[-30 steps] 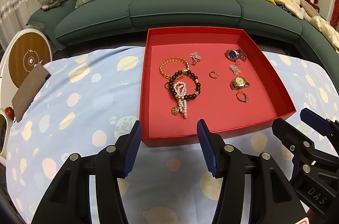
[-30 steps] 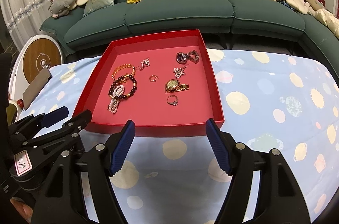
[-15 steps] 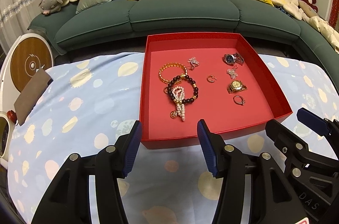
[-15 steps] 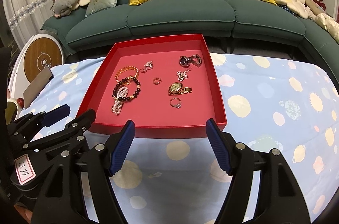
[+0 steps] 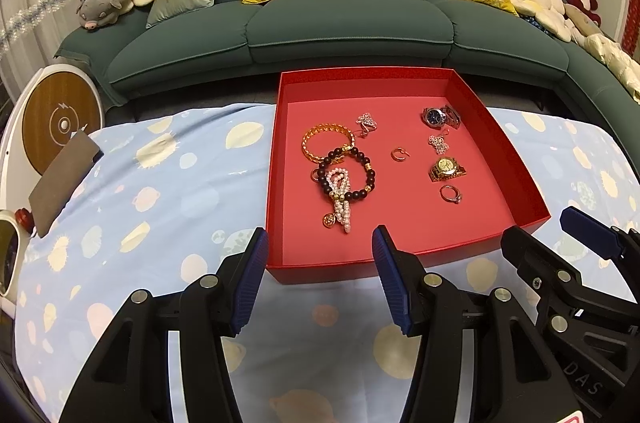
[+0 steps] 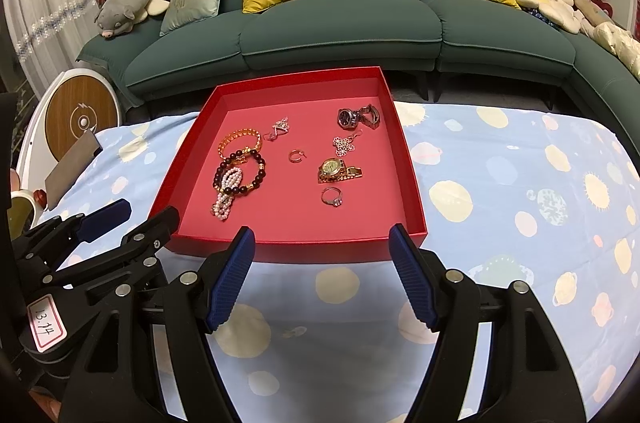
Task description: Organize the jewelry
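A red tray (image 5: 516, 159) (image 6: 412, 167) sits on the blue spotted cloth and holds jewelry: a gold bangle (image 5: 320, 135), a dark bead bracelet (image 5: 370, 175) over a pearl strand (image 5: 343, 211), a small hoop earring (image 5: 399, 154), a silver watch (image 5: 438, 116), a gold watch (image 5: 446, 167) and a ring (image 5: 451, 194). My left gripper (image 5: 318, 247) is open and empty just in front of the tray's near wall. My right gripper (image 6: 322, 243) is open and empty at the near wall too. Each gripper shows in the other's view.
A green sofa (image 5: 348, 23) with yellow and grey cushions runs behind the table. Plush toys lie at both sofa ends. A round white and wood device (image 5: 60, 119) and a grey flat card (image 5: 64, 179) stand at the left edge of the table.
Both grippers have risen and drawn back slightly from the tray, so it looks a little farther and smaller. The jewelry has not moved. Both stay open.
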Motion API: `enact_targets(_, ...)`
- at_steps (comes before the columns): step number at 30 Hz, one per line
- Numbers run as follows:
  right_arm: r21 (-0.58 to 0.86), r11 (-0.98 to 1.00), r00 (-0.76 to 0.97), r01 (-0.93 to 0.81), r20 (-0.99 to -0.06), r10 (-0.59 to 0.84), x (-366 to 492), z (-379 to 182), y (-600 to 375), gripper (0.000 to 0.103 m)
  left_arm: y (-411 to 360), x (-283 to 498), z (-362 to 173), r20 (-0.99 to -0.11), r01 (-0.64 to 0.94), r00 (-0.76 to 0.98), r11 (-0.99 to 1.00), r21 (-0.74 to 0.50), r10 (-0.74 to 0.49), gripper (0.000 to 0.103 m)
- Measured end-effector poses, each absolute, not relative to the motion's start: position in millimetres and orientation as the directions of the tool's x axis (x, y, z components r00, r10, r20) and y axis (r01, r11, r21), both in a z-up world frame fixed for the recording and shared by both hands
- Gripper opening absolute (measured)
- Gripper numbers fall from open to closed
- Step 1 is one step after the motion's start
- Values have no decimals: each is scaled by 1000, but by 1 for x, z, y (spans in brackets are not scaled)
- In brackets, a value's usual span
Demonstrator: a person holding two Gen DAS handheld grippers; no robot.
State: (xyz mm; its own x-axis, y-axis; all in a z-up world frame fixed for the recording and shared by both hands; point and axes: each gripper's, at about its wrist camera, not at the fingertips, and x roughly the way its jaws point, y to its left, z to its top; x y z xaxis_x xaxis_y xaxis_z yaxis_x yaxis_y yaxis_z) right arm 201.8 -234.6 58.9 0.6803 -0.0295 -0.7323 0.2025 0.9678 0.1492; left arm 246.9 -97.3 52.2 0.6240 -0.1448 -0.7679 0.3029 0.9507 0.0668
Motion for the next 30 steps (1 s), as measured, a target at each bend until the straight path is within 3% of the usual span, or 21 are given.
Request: enact_targets(30,154,964,702,215,-711,-43,196,67,-235,67,-98,240,65,-726,282,677,954,104,-121,53)
